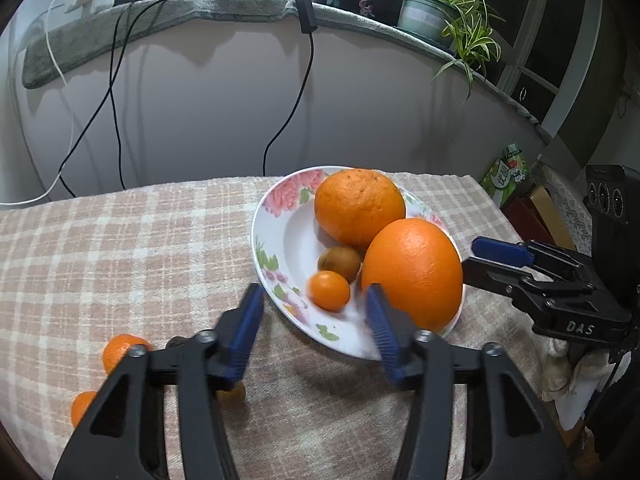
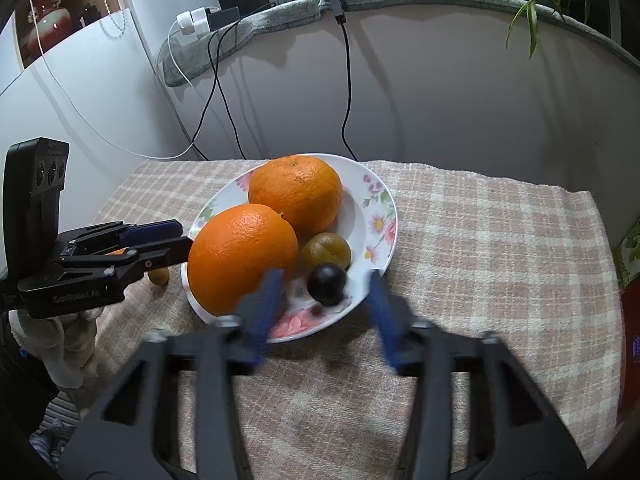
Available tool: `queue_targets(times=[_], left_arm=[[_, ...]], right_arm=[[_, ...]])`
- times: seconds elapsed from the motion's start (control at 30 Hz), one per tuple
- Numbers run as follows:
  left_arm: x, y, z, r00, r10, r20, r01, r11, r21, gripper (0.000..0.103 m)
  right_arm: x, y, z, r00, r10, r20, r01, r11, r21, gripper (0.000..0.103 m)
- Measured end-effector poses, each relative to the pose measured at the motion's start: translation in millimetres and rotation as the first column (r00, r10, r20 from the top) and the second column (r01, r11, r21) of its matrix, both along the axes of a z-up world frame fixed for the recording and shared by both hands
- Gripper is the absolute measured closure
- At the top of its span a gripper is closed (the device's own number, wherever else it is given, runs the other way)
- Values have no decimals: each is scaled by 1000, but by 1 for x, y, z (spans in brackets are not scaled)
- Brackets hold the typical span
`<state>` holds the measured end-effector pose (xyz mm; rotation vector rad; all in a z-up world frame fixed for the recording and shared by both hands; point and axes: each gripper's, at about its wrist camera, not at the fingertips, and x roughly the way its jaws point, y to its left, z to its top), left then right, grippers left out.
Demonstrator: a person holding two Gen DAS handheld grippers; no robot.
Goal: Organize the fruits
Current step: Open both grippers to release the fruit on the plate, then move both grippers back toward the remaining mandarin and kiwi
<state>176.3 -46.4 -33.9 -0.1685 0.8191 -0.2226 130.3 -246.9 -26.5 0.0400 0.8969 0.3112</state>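
A floral plate (image 1: 276, 240) sits on the checked cloth (image 1: 140, 240) covering my surface; everything else is placed from it. On the plate lie two large oranges (image 1: 360, 208), touching each other, with a small brownish-green fruit (image 1: 340, 263) nestled against them. In the left wrist view a small orange fruit (image 1: 329, 290) rests near the plate's front rim; in the right wrist view a dark round fruit (image 2: 327, 283) lies at the near rim (motion blur softens both). My left claw (image 1: 316, 320) hovers over the plate's near edge, released, nothing pinched between its blue pads. My right claw (image 2: 324, 308) is likewise spread apart and holding nothing, straddling the dark fruit without touching it. Off the plate, to its left, small orange fruits (image 1: 120, 350) rest on the cloth. Behind the plate, cables (image 1: 112, 100) hang down a pale wall.
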Motion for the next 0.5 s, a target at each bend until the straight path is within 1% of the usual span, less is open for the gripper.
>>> queue_targets(times=[0.03,0.1,0.23,0.5], left_arm=[[0,0,0,1000,2,1,-2,1000,4,49],[-1,0,1,1000,4,3,-4,1000,11,49],[-6,0,3,1000,4,9,-5,1000,23,49],[-20,11,9,999,26,24,-27,999,36,49]], right_arm=[[-1,0,1,1000,-1,6,1,1000,-1,40],[-3,-1,4,1000,1,11,-1,1000,4,37],[-7,-1,8,1000,2,20,-2,1000,-3,26],[-14,4,12,1000,-7,19,6,1000,25,26]])
